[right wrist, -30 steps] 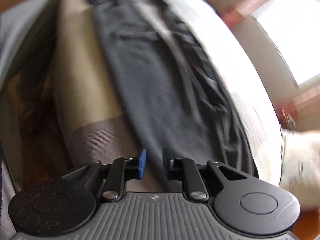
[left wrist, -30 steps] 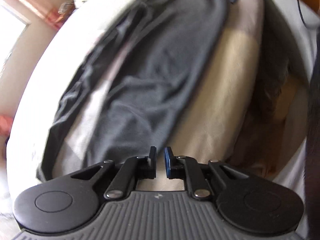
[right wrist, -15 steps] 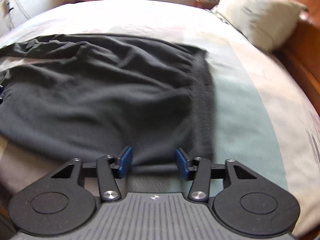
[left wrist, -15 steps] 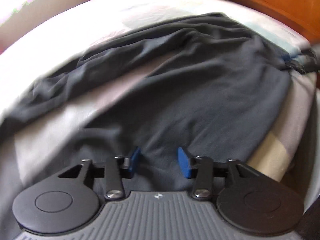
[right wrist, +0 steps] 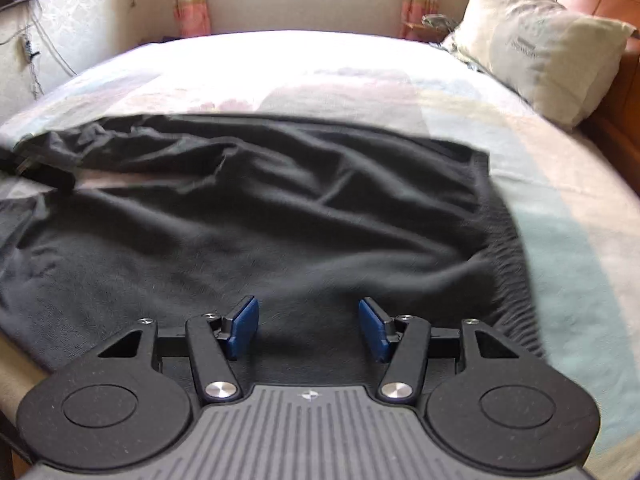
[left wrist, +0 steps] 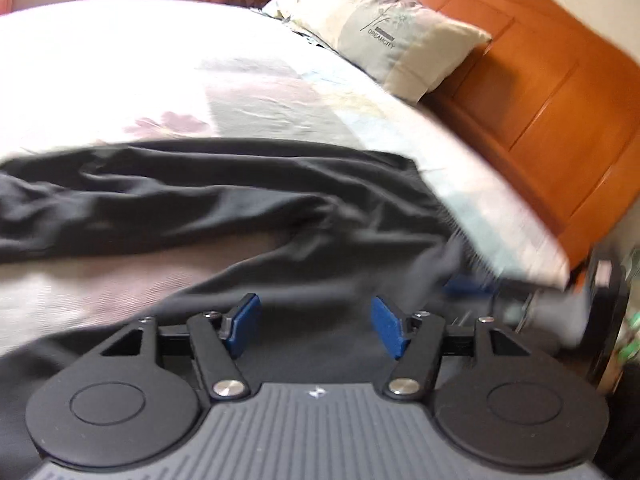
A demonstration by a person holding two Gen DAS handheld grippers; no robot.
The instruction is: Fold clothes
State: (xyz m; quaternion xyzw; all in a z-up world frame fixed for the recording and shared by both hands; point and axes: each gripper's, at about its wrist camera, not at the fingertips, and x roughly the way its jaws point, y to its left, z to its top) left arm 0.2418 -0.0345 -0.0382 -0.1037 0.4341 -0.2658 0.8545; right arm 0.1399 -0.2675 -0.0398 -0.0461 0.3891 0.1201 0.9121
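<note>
"DREAMCITY", apparently, in small dark capitals on the pillow [left wrist: 384, 36] beneath a printed sprig motif

Garment [left wrist: 248, 200] — left end cropped

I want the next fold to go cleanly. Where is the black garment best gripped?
Probably the ribbed hem of the black garment, taken from the headboard side: that edge lies straight and exposed on the bedsheet, while the middle is wrinkled.
</note>
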